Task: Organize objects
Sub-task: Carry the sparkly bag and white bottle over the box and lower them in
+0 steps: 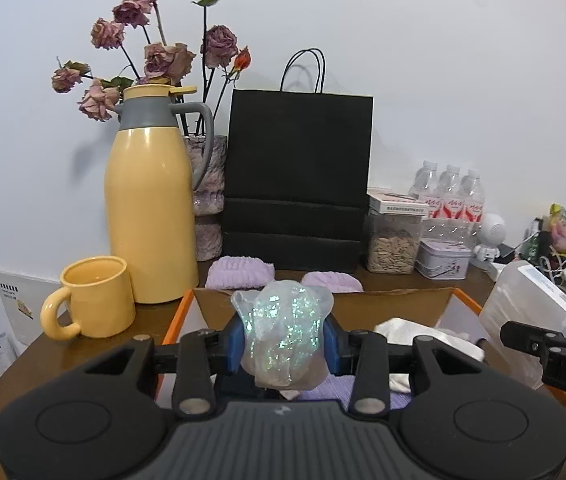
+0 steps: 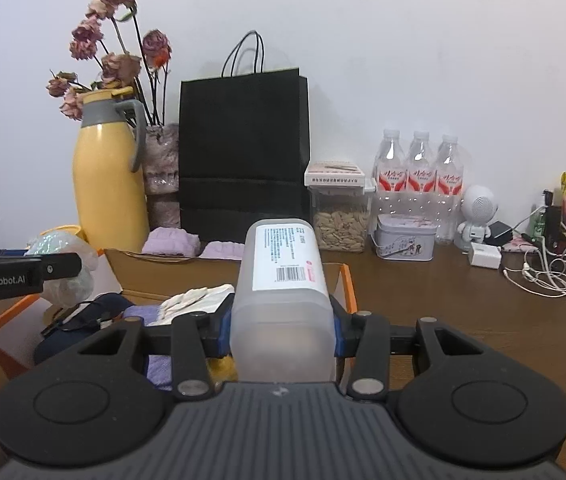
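Glittery bag [image 1: 283, 336] is clamped in the left gripper [image 1: 285, 346] jaws, plastic bottle [image 2: 283, 292] in the right gripper [image 2: 281, 336] jaws, both level above the orange box [image 2: 345, 284].

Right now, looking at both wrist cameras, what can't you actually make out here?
- Box floor, both views: hidden by the tongs, cloths and held items.
- Bottle label text, right view: too small to read.
- Bottle's far end, right view: hidden behind its own body.
- What the shiny bag holds, left view: hidden by the crinkled film.
- Mug, right view: mostly hidden behind the shiny bag.
- Bag contents: opaque black paper.
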The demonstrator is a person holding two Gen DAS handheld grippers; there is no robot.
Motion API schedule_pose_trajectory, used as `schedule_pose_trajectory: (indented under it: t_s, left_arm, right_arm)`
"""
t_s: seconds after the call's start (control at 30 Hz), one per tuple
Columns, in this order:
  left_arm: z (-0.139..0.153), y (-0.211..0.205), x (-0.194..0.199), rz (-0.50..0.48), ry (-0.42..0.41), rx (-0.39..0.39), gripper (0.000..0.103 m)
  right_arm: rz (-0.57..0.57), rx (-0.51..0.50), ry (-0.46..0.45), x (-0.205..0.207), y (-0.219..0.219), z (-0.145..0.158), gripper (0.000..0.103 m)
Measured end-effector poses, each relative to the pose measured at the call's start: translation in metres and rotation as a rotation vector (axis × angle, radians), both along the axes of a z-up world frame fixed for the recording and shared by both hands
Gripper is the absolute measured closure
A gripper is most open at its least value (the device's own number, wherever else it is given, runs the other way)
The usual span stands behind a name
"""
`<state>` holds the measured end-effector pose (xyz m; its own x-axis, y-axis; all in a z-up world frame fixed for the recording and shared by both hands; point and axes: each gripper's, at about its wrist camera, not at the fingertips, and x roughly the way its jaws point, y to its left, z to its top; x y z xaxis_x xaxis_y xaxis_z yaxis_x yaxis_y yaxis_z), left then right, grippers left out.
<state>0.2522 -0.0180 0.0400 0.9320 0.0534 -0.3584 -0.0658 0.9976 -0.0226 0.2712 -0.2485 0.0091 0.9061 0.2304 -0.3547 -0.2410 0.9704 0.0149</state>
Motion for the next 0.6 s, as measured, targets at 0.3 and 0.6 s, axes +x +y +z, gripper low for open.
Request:
schedule_pose_trajectory:
  t_s: [0.3, 0.6]
  left_arm:
    - [-0.011, 0.001, 0.03, 0.02, -0.002, 0.036, 0.032]
    - [-0.007, 0.015, 0.02, 0.019, -0.059, -0.019, 0.0]
  right_arm:
    - [0.048, 0.032, 0.036, 0.027, -0.006, -0.008, 0.054]
    - [0.093, 0.024, -0.003, 0.013, 0.001, -0.006, 0.002]
